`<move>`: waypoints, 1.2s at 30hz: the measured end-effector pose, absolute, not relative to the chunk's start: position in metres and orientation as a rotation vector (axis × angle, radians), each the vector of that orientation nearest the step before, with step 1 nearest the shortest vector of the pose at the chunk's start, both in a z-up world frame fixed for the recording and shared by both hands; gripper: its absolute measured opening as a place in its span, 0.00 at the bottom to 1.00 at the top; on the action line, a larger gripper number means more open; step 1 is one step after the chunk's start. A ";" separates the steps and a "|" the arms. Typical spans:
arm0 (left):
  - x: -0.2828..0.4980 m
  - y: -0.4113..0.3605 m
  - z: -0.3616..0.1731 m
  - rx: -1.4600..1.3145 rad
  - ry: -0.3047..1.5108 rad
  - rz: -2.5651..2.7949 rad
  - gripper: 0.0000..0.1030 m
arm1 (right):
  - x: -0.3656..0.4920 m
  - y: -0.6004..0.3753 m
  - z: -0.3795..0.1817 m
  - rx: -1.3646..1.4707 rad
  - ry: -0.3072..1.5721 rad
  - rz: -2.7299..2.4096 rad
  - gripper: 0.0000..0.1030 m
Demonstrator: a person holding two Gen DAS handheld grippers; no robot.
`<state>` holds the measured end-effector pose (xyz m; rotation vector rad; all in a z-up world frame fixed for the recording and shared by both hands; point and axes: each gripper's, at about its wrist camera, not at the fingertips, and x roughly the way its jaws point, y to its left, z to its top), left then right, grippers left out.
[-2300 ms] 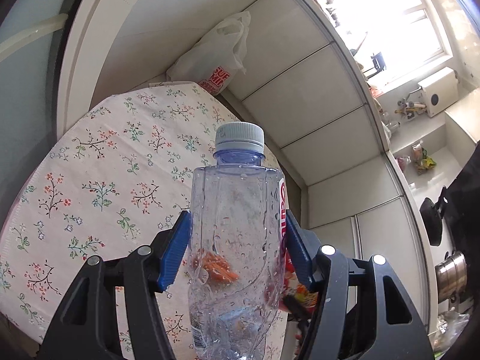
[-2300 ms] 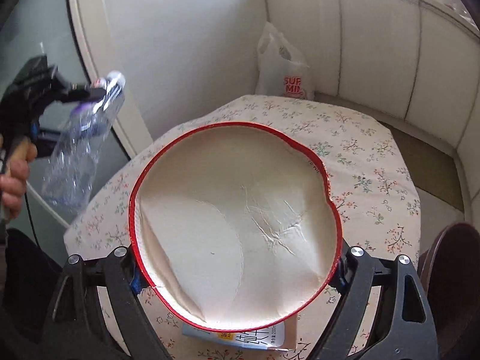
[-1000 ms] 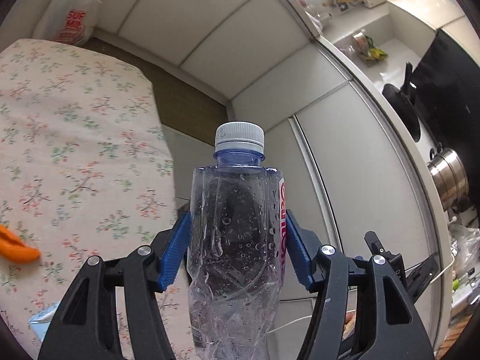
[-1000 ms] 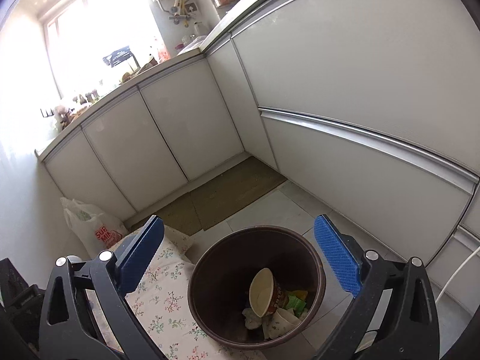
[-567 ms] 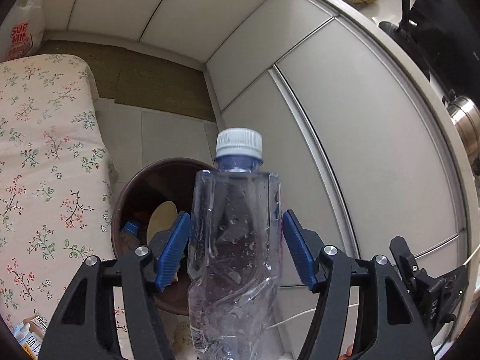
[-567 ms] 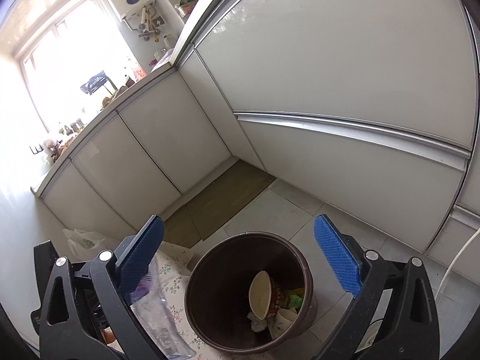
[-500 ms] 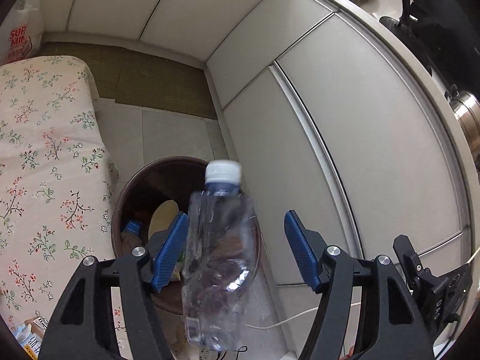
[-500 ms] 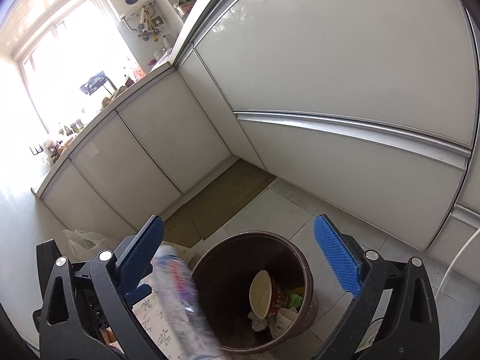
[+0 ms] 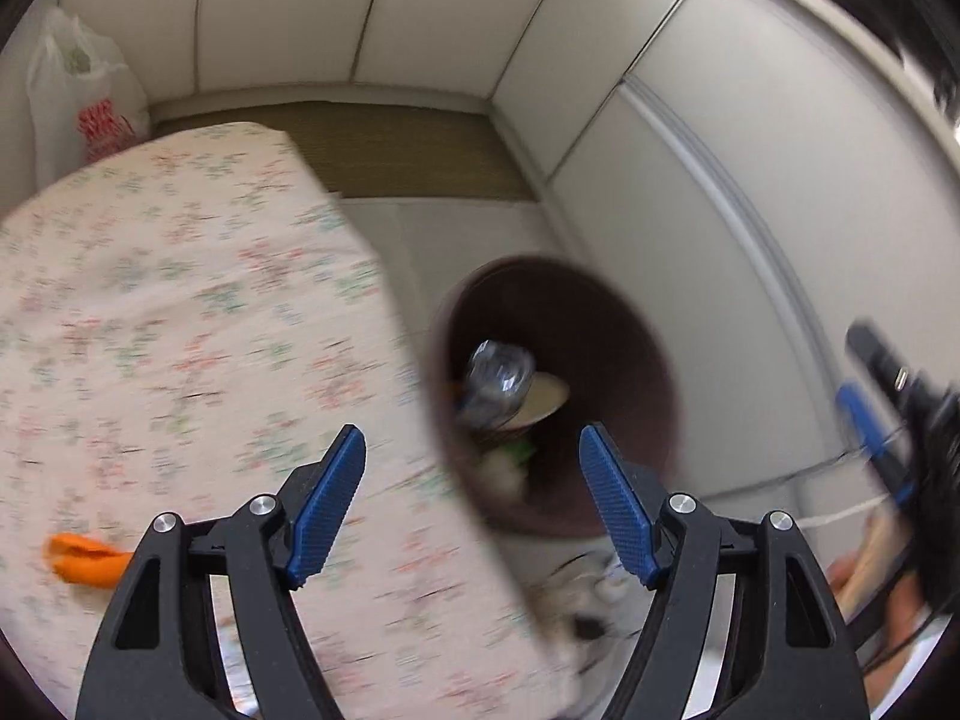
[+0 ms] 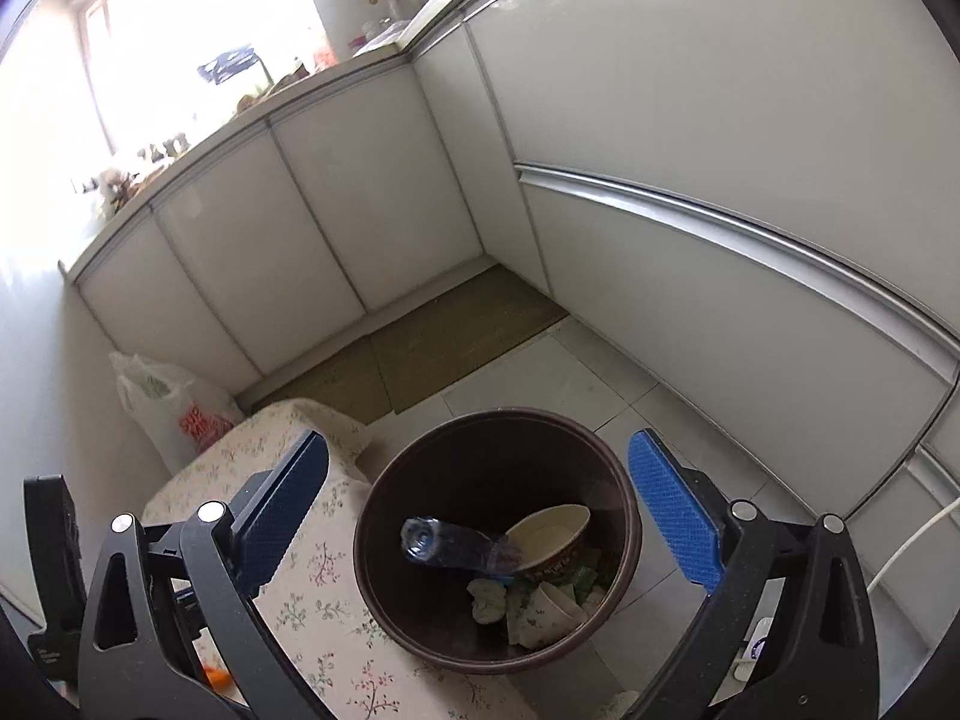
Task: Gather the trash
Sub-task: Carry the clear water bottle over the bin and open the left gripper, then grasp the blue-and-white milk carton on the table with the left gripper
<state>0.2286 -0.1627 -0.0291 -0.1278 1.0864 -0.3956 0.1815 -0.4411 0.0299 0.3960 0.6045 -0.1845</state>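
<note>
The white plastic bag (image 10: 174, 414) standing against the wall beside the flowered bench (image 10: 312, 606) carries red block lettering. In the right wrist view the top row reads roughly "SUP" and the row under it begins with "M"; the remaining letters are cut off by the bench edge. In the left wrist view the same bag (image 9: 90, 102) shows the red print only as a blur. The paper bowl (image 10: 555, 540) in the brown bin (image 10: 624, 516) has print on its side, too small to read.
</note>
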 end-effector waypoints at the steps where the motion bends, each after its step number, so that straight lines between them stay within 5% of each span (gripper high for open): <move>1: 0.224 -0.151 -0.033 -0.088 1.103 -0.384 0.70 | 0.185 -0.432 0.030 0.367 0.622 -0.164 0.93; 14: 0.160 -0.055 -0.120 0.180 1.460 -0.390 0.70 | 0.213 -0.331 0.021 0.151 0.742 0.037 0.93; 29: 0.148 -0.083 -0.159 0.259 1.440 -0.411 0.71 | 0.230 -0.320 0.010 0.157 0.791 0.036 0.93; 33: 0.139 -0.088 -0.164 0.303 1.397 -0.386 0.57 | 0.236 -0.307 0.005 0.133 0.819 0.074 0.93; 36: 0.130 -0.072 -0.154 0.229 1.362 -0.368 0.57 | 0.243 -0.288 -0.005 0.094 0.859 0.120 0.93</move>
